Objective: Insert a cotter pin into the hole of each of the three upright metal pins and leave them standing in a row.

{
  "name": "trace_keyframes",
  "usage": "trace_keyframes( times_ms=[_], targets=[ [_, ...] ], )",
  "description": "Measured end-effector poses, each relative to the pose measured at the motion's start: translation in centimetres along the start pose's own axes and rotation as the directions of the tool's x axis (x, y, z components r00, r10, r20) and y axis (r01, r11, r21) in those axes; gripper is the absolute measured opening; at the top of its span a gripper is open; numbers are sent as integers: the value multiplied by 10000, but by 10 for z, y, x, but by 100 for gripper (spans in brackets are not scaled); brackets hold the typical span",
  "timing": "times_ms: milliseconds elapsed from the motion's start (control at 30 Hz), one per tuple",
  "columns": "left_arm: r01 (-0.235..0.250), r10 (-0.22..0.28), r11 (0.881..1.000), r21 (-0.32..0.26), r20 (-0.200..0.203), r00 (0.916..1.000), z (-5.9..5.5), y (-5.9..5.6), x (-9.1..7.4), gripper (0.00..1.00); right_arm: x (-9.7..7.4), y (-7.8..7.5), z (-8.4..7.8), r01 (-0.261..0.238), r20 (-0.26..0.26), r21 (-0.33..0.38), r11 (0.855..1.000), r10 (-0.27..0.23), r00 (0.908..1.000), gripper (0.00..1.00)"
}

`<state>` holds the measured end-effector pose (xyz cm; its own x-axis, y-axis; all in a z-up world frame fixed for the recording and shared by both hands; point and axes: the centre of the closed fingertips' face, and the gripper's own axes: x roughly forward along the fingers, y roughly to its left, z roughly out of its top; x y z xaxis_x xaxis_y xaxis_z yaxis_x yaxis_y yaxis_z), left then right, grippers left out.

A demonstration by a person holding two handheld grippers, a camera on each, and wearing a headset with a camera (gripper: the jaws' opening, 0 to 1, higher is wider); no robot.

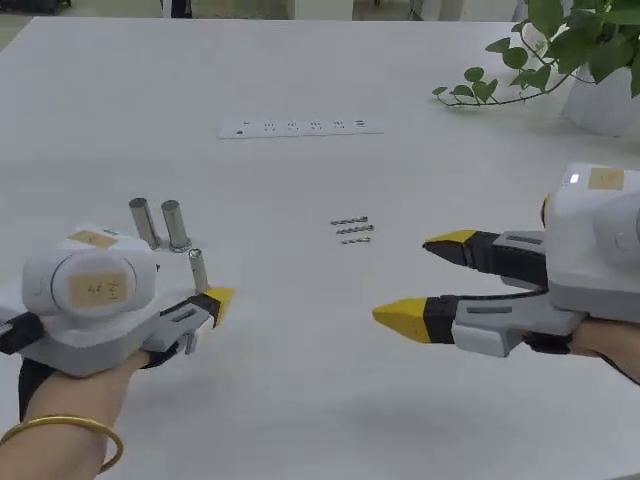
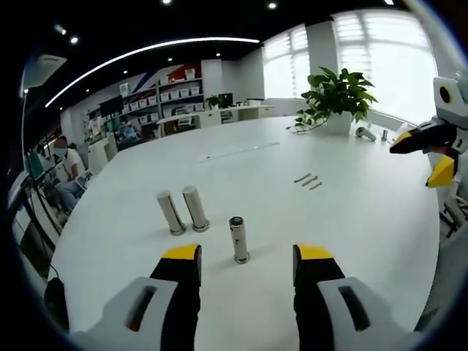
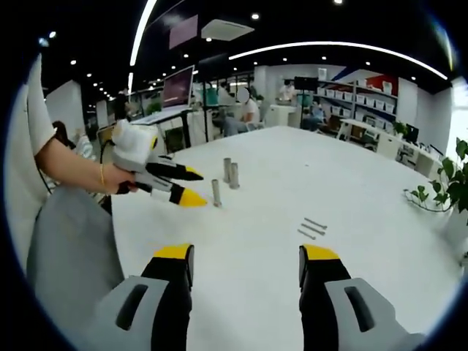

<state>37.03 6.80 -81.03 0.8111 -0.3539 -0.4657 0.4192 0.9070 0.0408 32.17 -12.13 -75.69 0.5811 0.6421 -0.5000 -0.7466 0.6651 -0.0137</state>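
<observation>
Your metal pins (image 1: 175, 224) stand upright, cotter pins (image 1: 352, 230) lie flat crosswise, and your left gripper (image 3: 191, 186) and right gripper (image 1: 420, 278) gape wide, empty.

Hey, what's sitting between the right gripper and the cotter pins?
Nothing. Just bare white table runs from the right gripper to the three cotter pins. The head view and the right gripper view both show it.

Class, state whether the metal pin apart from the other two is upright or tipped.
Upright: the metal pin stands on its base on the table, round top end upward.
</observation>
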Motion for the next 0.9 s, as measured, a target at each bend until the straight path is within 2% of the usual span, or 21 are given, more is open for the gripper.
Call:
trace_keyframes(
  times_ms=[200, 300, 400, 533, 667, 800, 900],
  targets=[
    [542, -540, 9985, -66, 305, 9981, 7, -7, -15, 64, 6, -15, 1, 51, -208, 17, 10000, -50, 9998, 50],
    [720, -720, 9974, 27, 548, 9959, 11, -10, -22, 69, 9, -20, 0, -42, -453, -335, 9994, 27, 9990, 48],
    [943, -951, 9954, 158, 613, 9936, 13, -14, -26, 75, 14, -25, -1, -156, -690, -473, 9988, 123, 9975, 47],
    [1344, -1336, 9909, -77, 656, 9889, 14, -19, -33, 84, 22, -33, -2, -378, -1010, -616, 9974, 314, 9944, 44],
    [1386, -1382, 9903, -27, 553, 9889, 14, -19, -39, 93, 31, -41, -3, -536, -1201, -610, 9967, 460, 9917, 43],
    [1523, -1511, 9883, -84, 796, 9853, 20, -19, -45, 98, 42, -47, -7, -728, -1434, -735, 9946, 617, 9877, 39],
    [1504, -1524, 9882, 291, 860, 9846, 22, -19, -50, 99, 49, -53, -11, -792, -1698, -904, 9927, 630, 9835, 38]
  ],
)
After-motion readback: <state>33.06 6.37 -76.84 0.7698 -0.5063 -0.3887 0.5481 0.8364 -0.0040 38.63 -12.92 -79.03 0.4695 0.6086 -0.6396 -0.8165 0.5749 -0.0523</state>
